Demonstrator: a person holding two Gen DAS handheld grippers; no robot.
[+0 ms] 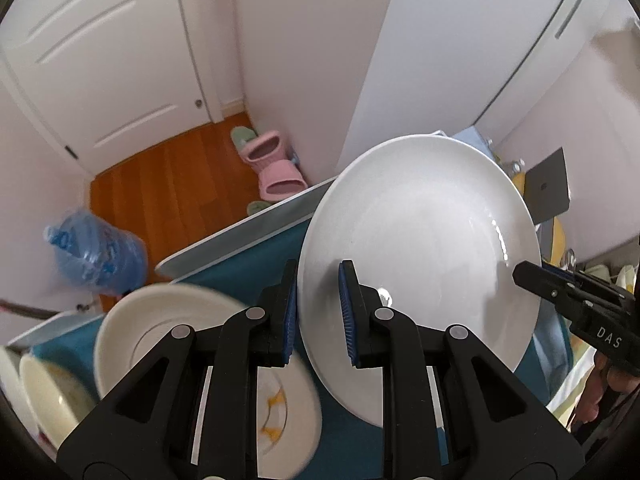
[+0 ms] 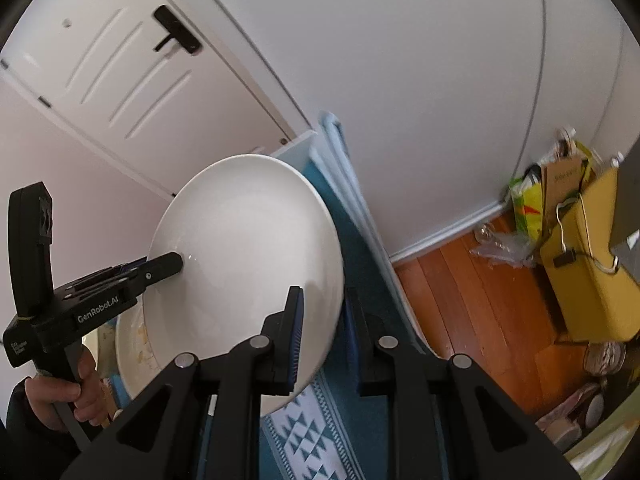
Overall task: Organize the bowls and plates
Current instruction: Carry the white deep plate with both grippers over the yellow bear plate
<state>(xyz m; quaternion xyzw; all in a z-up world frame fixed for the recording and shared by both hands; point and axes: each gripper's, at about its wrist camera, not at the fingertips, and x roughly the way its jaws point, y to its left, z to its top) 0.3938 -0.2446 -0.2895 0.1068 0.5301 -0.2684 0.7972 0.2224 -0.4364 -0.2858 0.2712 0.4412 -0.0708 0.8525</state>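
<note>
A large white plate [image 1: 424, 248] is held tilted in the air above the teal-clothed table [image 1: 248, 268]. My left gripper [image 1: 318, 312] is shut on the plate's left rim, one blue pad on each face. My right gripper [image 2: 322, 332] is shut on the opposite rim of the same plate [image 2: 248, 248]. The right gripper also shows at the right edge of the left wrist view [image 1: 532, 276], and the left gripper shows at the left of the right wrist view [image 2: 176, 262]. Below the plate lie a cream plate with yellow marks [image 1: 160, 328] and a cream bowl [image 1: 52, 396].
A white door [image 1: 100, 48], wood floor [image 1: 180, 172], pink slippers [image 1: 272, 164] and a blue water jug [image 1: 96, 252] lie beyond the table's edge. A laptop [image 1: 548, 188] stands at the right. Yellow bags and clutter [image 2: 576, 248] sit on the floor in the right wrist view.
</note>
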